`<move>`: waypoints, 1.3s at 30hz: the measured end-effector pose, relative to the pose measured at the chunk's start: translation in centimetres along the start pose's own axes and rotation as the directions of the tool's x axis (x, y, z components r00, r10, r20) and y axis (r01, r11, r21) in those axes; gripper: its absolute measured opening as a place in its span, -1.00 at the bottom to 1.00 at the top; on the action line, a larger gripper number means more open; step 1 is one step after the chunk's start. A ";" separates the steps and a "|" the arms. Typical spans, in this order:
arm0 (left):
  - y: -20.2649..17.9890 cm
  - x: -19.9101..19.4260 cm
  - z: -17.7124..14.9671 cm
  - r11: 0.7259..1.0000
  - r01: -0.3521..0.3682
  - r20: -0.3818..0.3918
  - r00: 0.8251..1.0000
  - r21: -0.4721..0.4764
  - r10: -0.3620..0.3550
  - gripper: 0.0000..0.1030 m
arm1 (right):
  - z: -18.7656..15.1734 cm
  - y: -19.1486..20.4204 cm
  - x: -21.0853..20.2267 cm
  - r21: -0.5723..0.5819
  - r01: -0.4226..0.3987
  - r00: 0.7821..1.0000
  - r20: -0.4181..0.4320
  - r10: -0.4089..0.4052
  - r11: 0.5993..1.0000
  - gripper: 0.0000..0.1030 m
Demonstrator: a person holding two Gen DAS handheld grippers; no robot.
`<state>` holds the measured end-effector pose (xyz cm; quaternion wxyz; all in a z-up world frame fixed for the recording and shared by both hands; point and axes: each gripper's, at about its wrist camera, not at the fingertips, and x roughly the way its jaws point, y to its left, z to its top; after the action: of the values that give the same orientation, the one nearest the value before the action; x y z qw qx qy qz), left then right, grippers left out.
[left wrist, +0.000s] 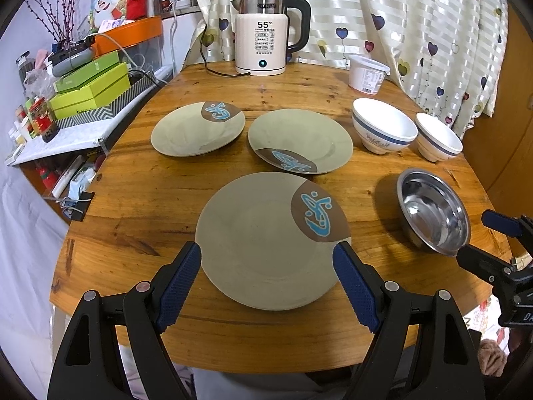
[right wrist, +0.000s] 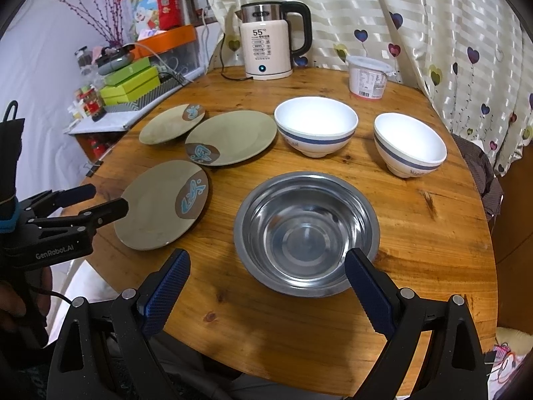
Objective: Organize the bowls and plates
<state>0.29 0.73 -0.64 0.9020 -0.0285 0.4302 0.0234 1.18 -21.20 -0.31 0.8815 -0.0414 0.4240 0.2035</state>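
Three olive plates with brown and blue fish patches lie on the round wooden table [left wrist: 140,206]: a near plate [left wrist: 266,243], a middle plate [left wrist: 299,140] and a far left plate [left wrist: 196,130]. Two white bowls with blue bands [left wrist: 383,125] [left wrist: 438,136] stand at the right. A steel bowl [right wrist: 306,233] sits near the front. My left gripper [left wrist: 268,250] is open, its fingers either side of the near plate's front. My right gripper [right wrist: 266,256] is open in front of the steel bowl, and it also shows in the left wrist view [left wrist: 479,238].
An electric kettle [left wrist: 266,36] and a white lidded tub [left wrist: 366,73] stand at the table's back. A cluttered shelf with green boxes [left wrist: 90,90] is to the left. A heart-print curtain [left wrist: 416,16] hangs behind.
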 end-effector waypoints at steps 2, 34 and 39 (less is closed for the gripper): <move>0.1 0.2 0.0 1.000 0.006 -0.004 1.000 0.001 -0.006 0.59 | -0.1 0.0 0.2 0.006 -0.004 1.000 -0.006 0.005 1.000 0.84; 3.5 1.4 1.3 0.992 0.085 0.000 0.996 -0.093 -0.085 0.59 | 3.8 2.2 1.8 -0.038 -0.080 0.997 -0.018 0.080 0.996 0.61; 5.3 1.8 1.8 0.985 0.103 0.007 0.995 -0.142 -0.103 0.59 | 5.5 3.5 2.5 -0.075 -0.100 0.995 -0.009 0.099 0.992 0.60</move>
<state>2.44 6.14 -1.06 0.8975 -0.1147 0.4257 0.0073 5.23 -15.81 1.66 0.8670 -0.0540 0.4199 0.2629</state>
